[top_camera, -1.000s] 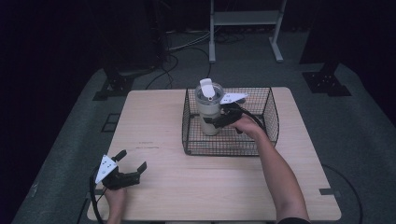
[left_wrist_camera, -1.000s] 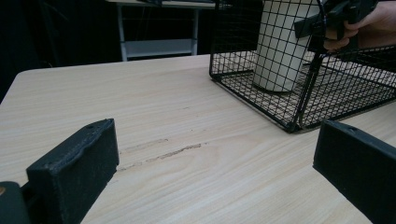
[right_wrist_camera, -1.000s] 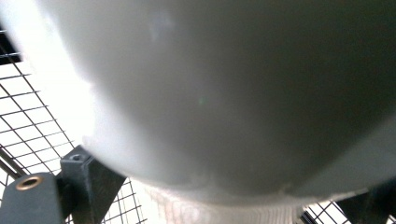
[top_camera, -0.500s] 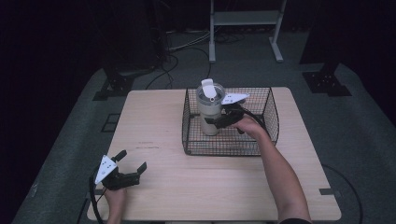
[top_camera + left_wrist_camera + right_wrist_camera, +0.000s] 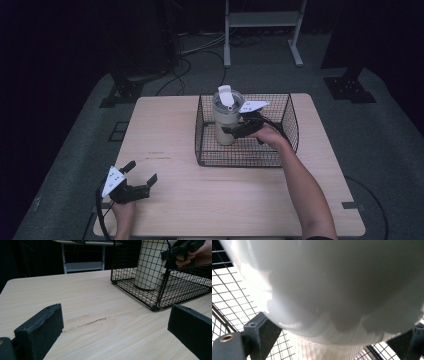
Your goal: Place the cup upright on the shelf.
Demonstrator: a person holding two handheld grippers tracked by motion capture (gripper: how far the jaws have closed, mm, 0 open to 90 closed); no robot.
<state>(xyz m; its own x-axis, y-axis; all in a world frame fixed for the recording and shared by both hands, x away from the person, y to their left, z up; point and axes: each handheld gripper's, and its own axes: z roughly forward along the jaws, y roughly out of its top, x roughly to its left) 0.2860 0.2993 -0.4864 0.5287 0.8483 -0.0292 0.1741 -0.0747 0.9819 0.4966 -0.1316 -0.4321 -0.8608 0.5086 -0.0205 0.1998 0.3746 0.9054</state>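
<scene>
No legible text, label, brand or number anywhere; tumbler (image 5: 226,120), wire basket (image 5: 290,145), table (image 5: 170,130) all unmarked; small dark dots on grey gripper plate (image 5: 113,178), unreadable

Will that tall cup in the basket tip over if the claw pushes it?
Probably, if pushed high up: the tumbler stands tall on a narrow base. The wire basket walls might catch it. Its smooth, rounded side could slip between the right gripper jaws, and it looks stiff, not squashy.
</scene>
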